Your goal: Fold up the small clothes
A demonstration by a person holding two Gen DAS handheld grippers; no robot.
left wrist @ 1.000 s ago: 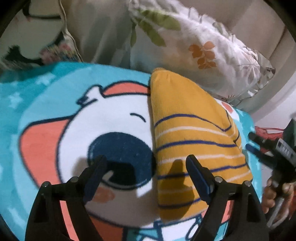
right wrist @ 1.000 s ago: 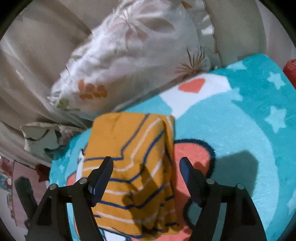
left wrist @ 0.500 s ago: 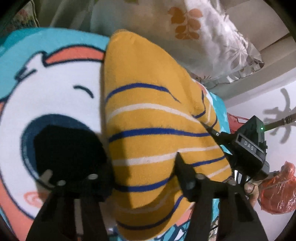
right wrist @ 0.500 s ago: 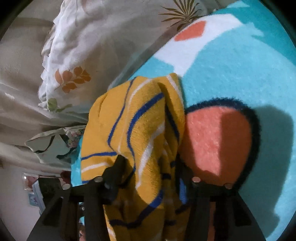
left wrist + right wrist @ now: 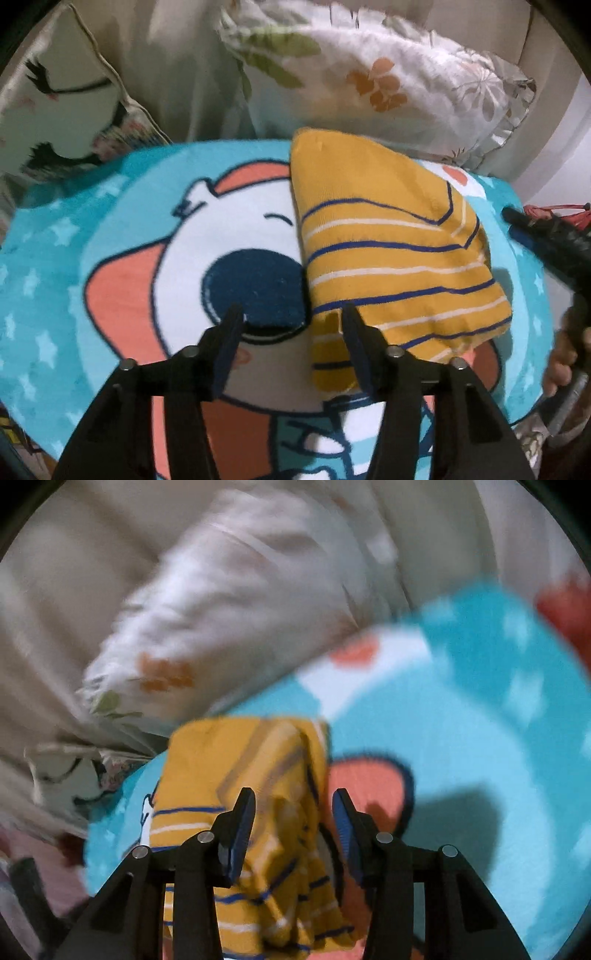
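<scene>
The left gripper [image 5: 291,325], jaws just reopened partway, hovers empty above the yellow striped garment [image 5: 388,251]. The right gripper [image 5: 293,812] is half open, also gripping nothing.

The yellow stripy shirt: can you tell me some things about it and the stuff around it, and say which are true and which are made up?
1. The yellow stripy shirt lies folded on a blue cartoon blanket. True.
2. The shirt's stripes are red and green. False: they are dark blue and white.
3. A leaf-print pillow sits behind the shirt. True.
4. The left gripper is squeezing the shirt. False: its jaws stand apart above the shirt's near edge, gripping nothing.
5. The shirt covers the blanket's big dark blue nose. False: the nose shows beside it.
</scene>
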